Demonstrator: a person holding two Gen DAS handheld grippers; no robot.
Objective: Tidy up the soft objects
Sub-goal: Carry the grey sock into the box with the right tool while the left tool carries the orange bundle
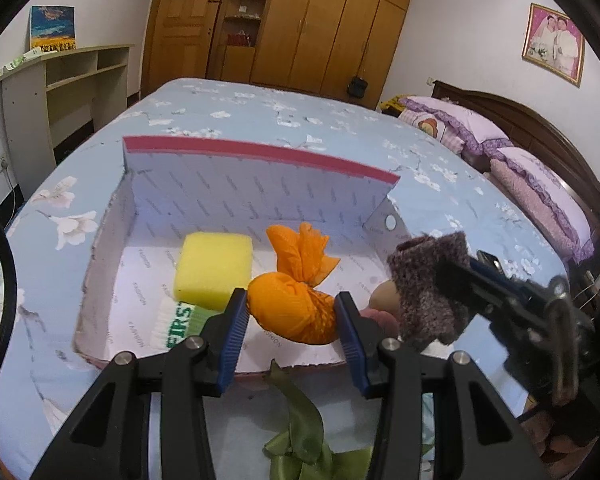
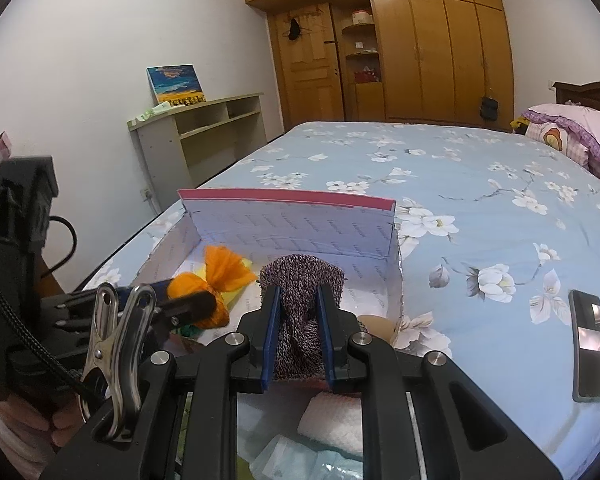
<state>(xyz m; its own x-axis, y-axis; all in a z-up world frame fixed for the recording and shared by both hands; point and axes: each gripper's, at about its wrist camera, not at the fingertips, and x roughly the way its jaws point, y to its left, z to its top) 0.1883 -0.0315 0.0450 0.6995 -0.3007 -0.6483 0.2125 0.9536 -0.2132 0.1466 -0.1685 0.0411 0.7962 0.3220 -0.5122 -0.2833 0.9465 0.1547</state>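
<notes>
Orange bundle in left jaws, knitted sock in right (box print "FASHION").

Left wrist view: green ribbon at bottom centre runs behind the left gripper and off the lower edge. White-and-green knit piece partly under the yellow sponge; its lettering is cut short. Beige round thing right of centre mostly hidden by the purple knit cloth; what it is cannot be told.

Right wrist view: sponge nearly all behind the orange mesh pouch. White towel and pale blue packet at bottom centre screened by the right gripper. A hand at lower left is cut by the edge.
</notes>
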